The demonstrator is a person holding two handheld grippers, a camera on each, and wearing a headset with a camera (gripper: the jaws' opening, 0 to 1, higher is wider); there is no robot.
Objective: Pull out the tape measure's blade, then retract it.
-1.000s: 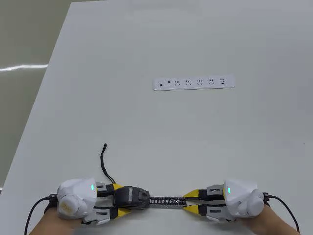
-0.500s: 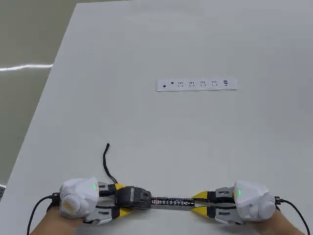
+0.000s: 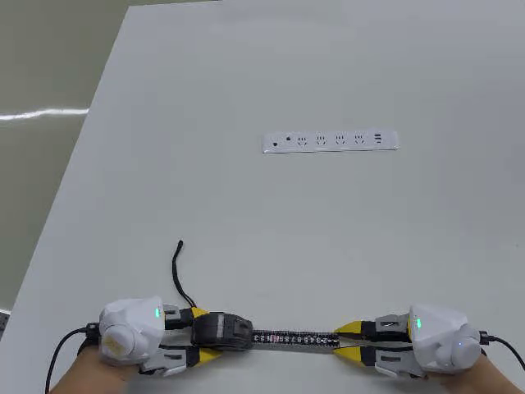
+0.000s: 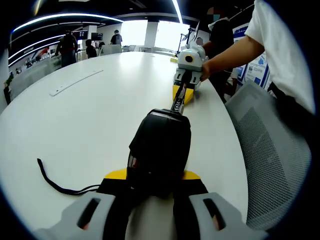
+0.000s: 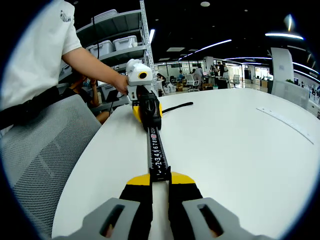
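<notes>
Left claw [image 3: 203, 333]: bottom left of the head view. It's mine, and it's clamped on the tape measure [image 3: 220, 330], one yellow tip on each side of the black body.
Same grip from the left gripper view: the tape measure [image 4: 160, 145] sits dead centre, wedged between the tips of the left claw [image 4: 155, 175] at the bottom of the frame.
Right claw [image 3: 344, 340]: bottom right of the head view, pressed together on the far end of the blade [image 3: 291, 337].
Same thing up close: in the right gripper view the blade [image 5: 155, 150] ends right in the pinch of the right claw [image 5: 159, 179], lower middle of the frame.
Blade: pulled out and running straight from the body on the left over to my right claw, numbers facing up. Honestly can't tell if it touches the table [image 3: 246, 82] or floats just above it.
Strap [image 3: 176, 275]: thin black cord coming off the body, curling toward the upper left on the table.
Power strip [image 3: 330, 140]: white, right of centre in the upper half of the head view, well apart from both claws.
</notes>
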